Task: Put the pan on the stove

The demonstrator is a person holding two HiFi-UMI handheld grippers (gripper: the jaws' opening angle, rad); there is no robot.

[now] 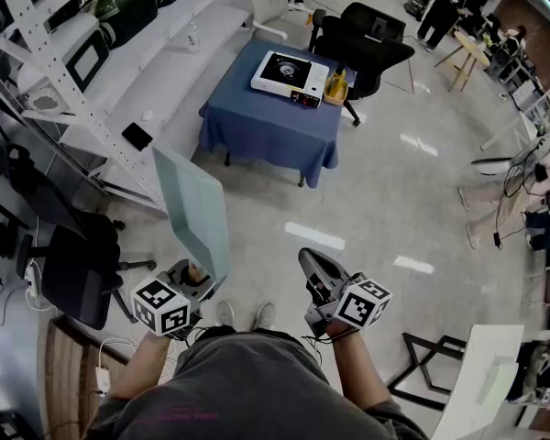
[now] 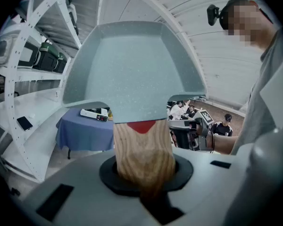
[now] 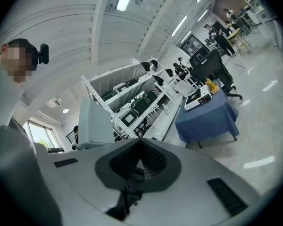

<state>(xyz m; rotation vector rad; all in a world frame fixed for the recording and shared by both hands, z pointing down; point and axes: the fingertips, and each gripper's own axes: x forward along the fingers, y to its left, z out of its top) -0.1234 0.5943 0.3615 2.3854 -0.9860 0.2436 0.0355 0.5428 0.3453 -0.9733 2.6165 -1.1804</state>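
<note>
Speckled grey-green pan [image 1: 194,211] is held up by its wooden handle [image 2: 144,154], well apart from the stove [image 1: 289,76].

At the far left, white perforated metal shelving [image 1: 69,81] is seen running along the wall. Near the person, the left gripper [image 1: 192,280] is clamped on the pale, grained wood handle, which fills the gap between its narrow-set jaws. A red patch is seen where the handle meets the body, and the shallow, square pan with rounded corners is stood up on edge. Far off, the flat white stove is set on a table draped in blue cloth [image 1: 266,126], with a small yellow item [image 1: 335,88] just beside it on the right. At the near right, the right gripper [image 1: 313,269] is held with its ribbed black pads [image 3: 153,159] pressed together and nothing between them.
</note>
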